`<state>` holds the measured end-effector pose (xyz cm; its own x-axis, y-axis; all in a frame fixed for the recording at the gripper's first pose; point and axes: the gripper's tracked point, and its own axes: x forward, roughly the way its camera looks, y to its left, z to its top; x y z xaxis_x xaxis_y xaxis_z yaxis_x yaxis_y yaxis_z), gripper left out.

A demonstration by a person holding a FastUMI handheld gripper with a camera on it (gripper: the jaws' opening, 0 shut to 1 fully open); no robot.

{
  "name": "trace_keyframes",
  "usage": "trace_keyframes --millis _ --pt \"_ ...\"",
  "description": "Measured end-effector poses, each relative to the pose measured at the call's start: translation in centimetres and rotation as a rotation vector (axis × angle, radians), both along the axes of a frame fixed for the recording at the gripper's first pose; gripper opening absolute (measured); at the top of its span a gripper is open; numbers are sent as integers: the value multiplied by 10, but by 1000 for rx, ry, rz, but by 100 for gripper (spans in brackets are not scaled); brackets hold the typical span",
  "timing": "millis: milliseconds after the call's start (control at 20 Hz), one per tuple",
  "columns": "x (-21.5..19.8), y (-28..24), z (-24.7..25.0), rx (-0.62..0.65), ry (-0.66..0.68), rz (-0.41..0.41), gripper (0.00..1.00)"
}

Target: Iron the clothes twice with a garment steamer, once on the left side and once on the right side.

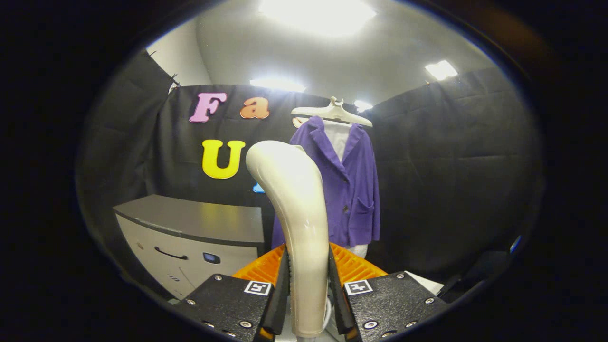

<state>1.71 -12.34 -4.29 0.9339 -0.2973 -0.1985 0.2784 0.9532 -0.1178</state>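
while the tongs (308, 289) clamp the steamer (294, 213) upright by its handle, the jacket (349, 185) hangs beyond on its hanger (332, 113); close in squarely, keeping the head level.

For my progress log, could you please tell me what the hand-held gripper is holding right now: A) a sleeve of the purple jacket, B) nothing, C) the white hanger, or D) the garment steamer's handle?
D: the hand-held gripper has both fingers pressed on the garment steamer, well short of the purple jacket.
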Motion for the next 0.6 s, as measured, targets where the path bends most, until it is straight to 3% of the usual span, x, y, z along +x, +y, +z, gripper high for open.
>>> trace_keyframes --millis 350,600 --pt "-20 38 10 4 -17 90 42" --pt "-21 44 13 27 -32 105 42"
